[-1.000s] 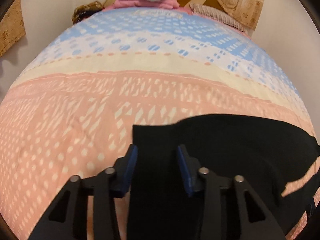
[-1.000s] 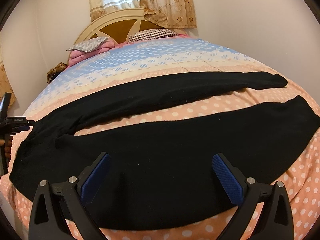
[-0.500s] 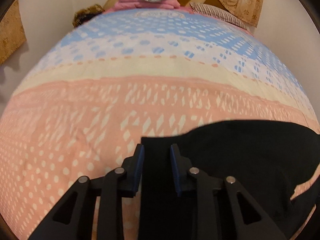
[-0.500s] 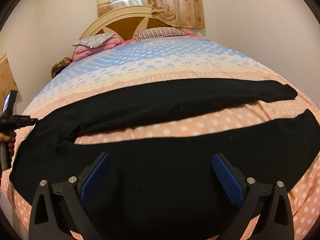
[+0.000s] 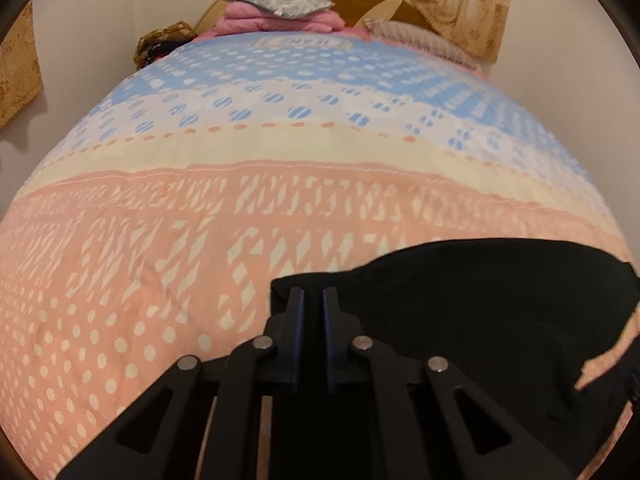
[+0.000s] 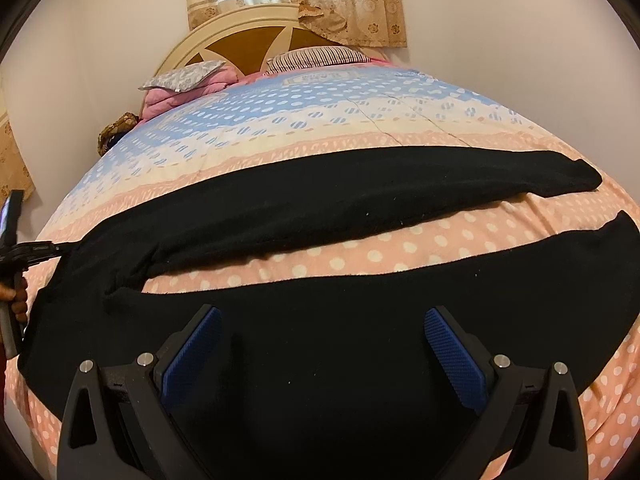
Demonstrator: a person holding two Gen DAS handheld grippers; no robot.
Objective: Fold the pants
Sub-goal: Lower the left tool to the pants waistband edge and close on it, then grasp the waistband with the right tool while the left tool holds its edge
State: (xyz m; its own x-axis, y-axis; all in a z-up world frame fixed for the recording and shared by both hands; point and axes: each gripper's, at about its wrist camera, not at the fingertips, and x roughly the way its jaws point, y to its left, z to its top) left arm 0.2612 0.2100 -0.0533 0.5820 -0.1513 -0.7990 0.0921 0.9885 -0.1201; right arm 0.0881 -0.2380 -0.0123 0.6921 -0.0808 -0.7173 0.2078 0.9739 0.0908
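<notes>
My left gripper (image 5: 312, 300) is pinched nearly closed on the corner of the black pants (image 6: 320, 344). My right gripper (image 6: 320, 344) hangs wide apart over the nearer leg, gripping nothing. Only its view shows both legs spread across the bedspread (image 6: 360, 120), headboard (image 6: 240, 36) beyond.
</notes>
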